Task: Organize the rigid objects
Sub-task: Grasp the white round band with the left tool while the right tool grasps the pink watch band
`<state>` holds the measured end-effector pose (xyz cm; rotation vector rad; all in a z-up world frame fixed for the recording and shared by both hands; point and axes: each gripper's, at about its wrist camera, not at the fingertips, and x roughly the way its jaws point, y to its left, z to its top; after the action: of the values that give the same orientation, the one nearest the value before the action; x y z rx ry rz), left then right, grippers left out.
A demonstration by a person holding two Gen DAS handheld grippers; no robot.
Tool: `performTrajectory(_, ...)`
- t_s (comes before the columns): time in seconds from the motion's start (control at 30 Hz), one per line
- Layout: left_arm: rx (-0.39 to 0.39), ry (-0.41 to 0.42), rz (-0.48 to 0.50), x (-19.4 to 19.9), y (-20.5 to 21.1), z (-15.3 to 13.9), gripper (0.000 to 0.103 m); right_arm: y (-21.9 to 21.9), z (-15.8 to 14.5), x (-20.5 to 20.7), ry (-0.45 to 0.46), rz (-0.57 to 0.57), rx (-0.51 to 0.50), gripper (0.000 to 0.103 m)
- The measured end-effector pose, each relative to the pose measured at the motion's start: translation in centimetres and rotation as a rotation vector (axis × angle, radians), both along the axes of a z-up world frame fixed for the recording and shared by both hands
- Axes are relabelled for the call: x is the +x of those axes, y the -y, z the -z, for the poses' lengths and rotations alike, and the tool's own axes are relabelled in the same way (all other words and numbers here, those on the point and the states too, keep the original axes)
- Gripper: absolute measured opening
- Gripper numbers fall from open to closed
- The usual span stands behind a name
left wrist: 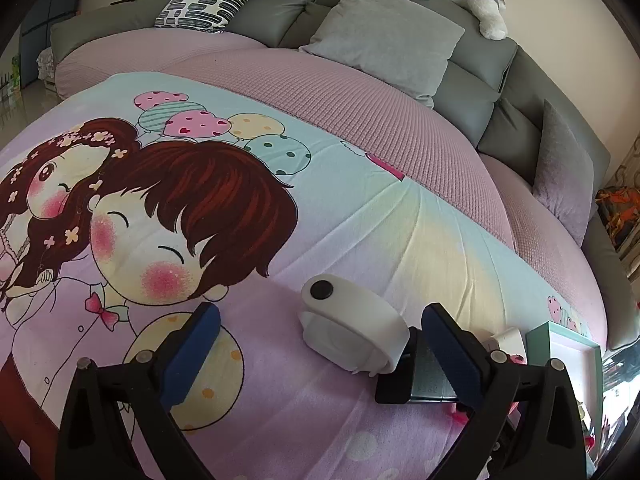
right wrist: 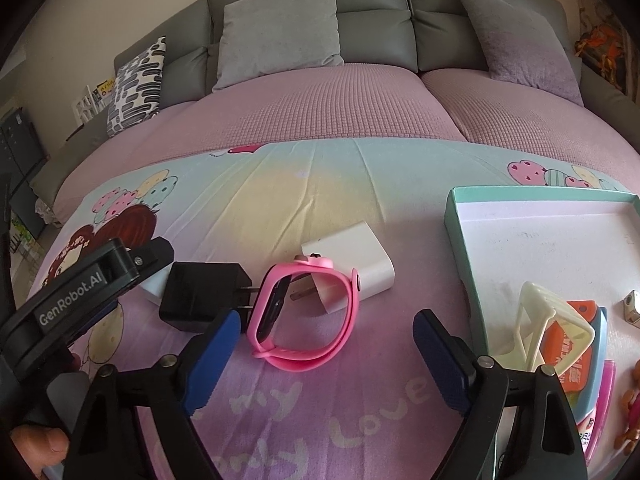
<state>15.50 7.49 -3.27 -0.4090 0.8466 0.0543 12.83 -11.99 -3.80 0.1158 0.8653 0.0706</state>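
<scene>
A pink watch band (right wrist: 304, 312) lies on the cartoon blanket between the fingers of my right gripper (right wrist: 328, 336), which stands open with its pads off the band. Behind it lie a white charger (right wrist: 356, 260) and a black plug adapter (right wrist: 200, 296). In the left wrist view, my left gripper (left wrist: 320, 332) is open around a white watch band (left wrist: 352, 328) without touching it. The black adapter (left wrist: 400, 380) sits by its right finger.
A teal-rimmed tray (right wrist: 540, 196) at the right holds a cream plastic frame (right wrist: 548, 328), an orange card and a small cube (right wrist: 632, 304). Grey cushions (right wrist: 280, 28) line the sofa back. A person's thumb (right wrist: 36, 448) shows at lower left.
</scene>
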Motion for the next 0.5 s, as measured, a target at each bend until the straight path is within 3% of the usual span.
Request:
performTrajectory(0.03, 0.0, 0.0, 0.0, -0.01, 0.02, -0.01, 0.099, 0.03, 0.06, 0.01, -0.001, 0.0, 0.005, 0.086)
performTrajectory(0.1, 0.003, 0.001, 0.0, -0.03, 0.04, -0.07, 0.085, 0.02, 0.07, -0.03, 0.001, -0.001, 0.009, 0.085)
performTrajectory(0.23, 0.003, 0.0, 0.002, 0.01, 0.1, -0.04, 0.084, -0.22, 0.13, -0.07, 0.003, -0.004, 0.006, 0.085)
performTrajectory(0.5, -0.011, 0.012, 0.034, 0.0, 0.62, -0.27, 0.062, -0.46, 0.22, -0.13, 0.006, -0.002, -0.007, 0.081)
